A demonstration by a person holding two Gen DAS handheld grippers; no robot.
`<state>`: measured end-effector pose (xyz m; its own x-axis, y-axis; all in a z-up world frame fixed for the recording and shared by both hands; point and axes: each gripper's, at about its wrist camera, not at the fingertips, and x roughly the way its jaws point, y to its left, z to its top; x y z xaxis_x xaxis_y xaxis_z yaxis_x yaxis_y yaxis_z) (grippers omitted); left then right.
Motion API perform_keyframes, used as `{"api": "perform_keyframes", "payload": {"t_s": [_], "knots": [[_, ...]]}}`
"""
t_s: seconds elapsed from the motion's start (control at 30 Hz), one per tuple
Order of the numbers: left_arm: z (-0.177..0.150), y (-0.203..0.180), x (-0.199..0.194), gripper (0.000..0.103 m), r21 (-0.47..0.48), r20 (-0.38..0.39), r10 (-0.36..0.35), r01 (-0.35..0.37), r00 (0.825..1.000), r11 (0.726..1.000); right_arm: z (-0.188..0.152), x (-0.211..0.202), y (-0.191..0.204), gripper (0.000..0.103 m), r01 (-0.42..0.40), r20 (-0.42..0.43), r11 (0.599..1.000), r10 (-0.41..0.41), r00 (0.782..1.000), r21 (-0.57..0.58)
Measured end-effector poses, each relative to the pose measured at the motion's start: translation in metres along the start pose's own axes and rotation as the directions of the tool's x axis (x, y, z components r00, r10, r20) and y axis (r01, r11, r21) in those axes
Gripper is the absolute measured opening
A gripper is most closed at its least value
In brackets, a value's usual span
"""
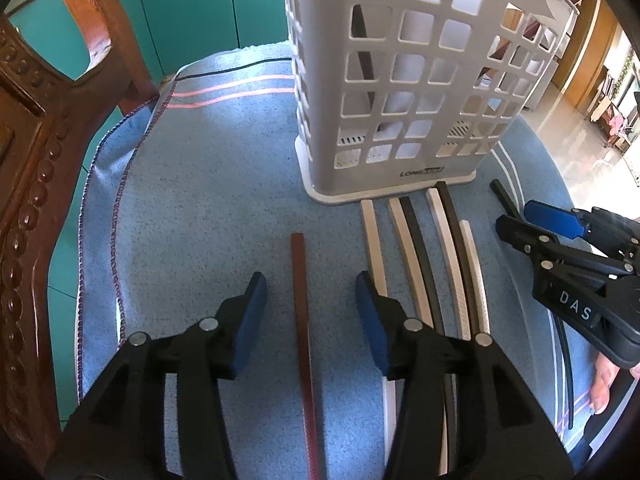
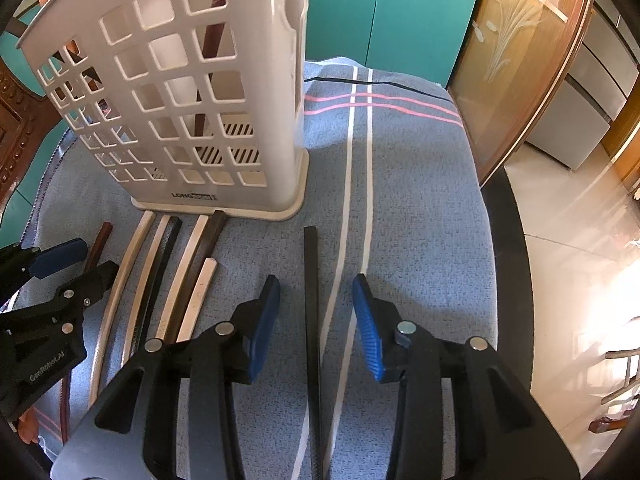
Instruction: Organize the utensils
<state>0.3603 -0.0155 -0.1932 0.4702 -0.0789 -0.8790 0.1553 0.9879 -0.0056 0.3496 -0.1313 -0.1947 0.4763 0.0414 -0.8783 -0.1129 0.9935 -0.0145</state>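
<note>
A white plastic utensil holder (image 1: 420, 92) with a square-holed lattice wall stands upright at the far side of a blue striped towel (image 1: 208, 208); a dark chopstick leans inside it. Just near of its base lies a row of chopsticks (image 1: 424, 248), white and dark ones side by side, ends pointing toward the holder. The left gripper (image 1: 310, 312) has its blue pads apart, and a reddish-brown chopstick (image 1: 302, 300) lies flat on the towel in the gap, touching neither pad. The right gripper (image 2: 316, 320) likewise stands with its pads apart, straddling a single black chopstick (image 2: 311, 304) lying to the right of the row, clear of both pads. A carved wooden chair (image 1: 36, 184) stands at the left.
</note>
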Motion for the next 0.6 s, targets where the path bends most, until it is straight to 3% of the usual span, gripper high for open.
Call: {"api": "perform_keyframes", "payload": {"t_s": [0.6], "knots": [[0.001,0.006,0.001,0.058,-0.002,0.001,0.002,-0.002,1.0,1.0,-0.001,-0.001,0.001,0.04,0.0,0.002,1.0,0.0,1.0,0.0]]}}
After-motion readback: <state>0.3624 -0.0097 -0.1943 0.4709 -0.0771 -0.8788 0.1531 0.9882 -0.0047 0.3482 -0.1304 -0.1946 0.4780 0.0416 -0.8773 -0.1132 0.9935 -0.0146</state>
